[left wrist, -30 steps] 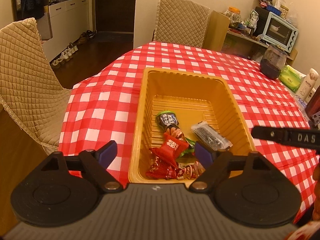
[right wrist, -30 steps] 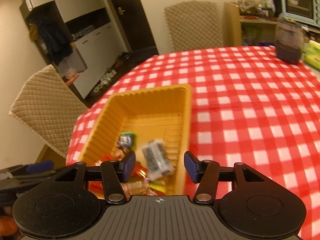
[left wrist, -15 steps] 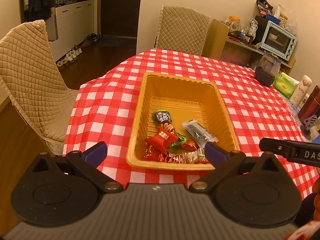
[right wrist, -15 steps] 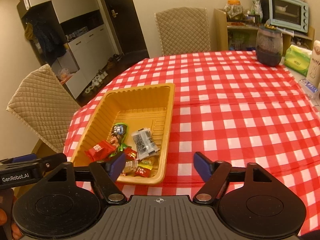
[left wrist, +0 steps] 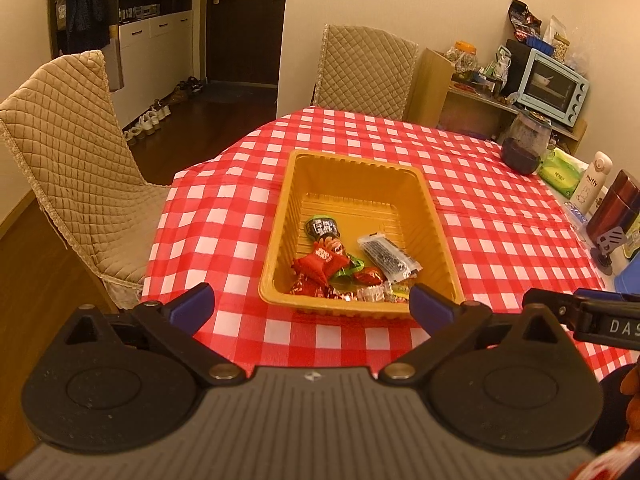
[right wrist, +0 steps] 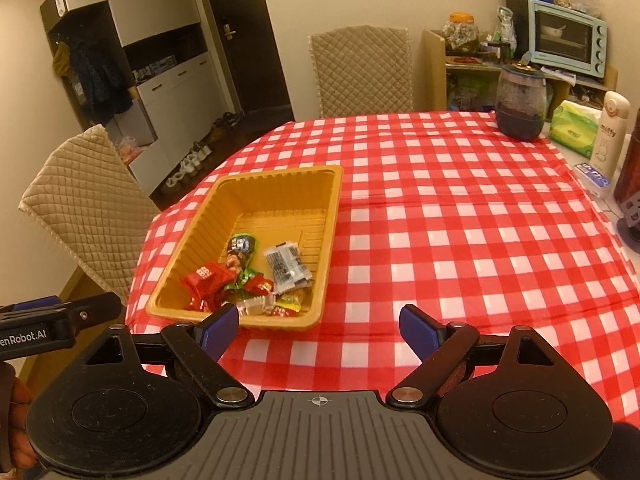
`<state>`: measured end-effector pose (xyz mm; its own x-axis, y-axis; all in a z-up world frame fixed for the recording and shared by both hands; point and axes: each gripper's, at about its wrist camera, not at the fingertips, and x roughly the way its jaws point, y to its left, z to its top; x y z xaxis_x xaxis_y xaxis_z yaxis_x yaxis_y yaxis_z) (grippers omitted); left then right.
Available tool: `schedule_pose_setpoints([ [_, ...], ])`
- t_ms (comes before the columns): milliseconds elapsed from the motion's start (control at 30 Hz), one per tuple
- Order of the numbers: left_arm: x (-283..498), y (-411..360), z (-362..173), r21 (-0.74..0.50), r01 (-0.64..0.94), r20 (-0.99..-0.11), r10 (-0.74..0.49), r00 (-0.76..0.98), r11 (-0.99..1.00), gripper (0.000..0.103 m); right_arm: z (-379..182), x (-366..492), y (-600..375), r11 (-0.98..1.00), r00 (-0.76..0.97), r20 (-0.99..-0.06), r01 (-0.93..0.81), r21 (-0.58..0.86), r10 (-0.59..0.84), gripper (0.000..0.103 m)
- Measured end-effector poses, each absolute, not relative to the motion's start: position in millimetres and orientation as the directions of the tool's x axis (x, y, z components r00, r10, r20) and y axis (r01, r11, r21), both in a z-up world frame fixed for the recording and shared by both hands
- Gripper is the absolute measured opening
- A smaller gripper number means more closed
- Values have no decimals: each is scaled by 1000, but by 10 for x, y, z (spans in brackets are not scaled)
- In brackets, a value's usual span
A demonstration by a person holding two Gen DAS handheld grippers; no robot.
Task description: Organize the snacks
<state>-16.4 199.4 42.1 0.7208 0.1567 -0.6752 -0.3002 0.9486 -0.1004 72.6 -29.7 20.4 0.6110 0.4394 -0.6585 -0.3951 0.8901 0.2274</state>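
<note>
Right gripper (right wrist: 319,326) spread wide, jaws just been opening, nothing between them, hanging over the near edge of the checked surface (right wrist: 460,240). Yellow tray (right wrist: 256,216) sits left of the gripper's centre line, on the surface. Snack packets (right wrist: 248,276) piled at the tray's near end: red packet (right wrist: 206,276), dark packet (right wrist: 239,250), clear-and-black packet (right wrist: 286,266), small candies by the tray's near wall. Tray's far half bare. Left gripper (right wrist: 60,314) pokes in left of the tray. Dark jar (right wrist: 520,102) far right of the tray, at the surface's back edge.
</note>
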Motion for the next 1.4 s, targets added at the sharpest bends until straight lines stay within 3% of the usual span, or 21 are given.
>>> schedule_pose_setpoints([
  [1400,-1018,1345,834,-65,-278,-634,176,753,958,103,553,-258,-733,900,678,-607,-403,163,414,87],
])
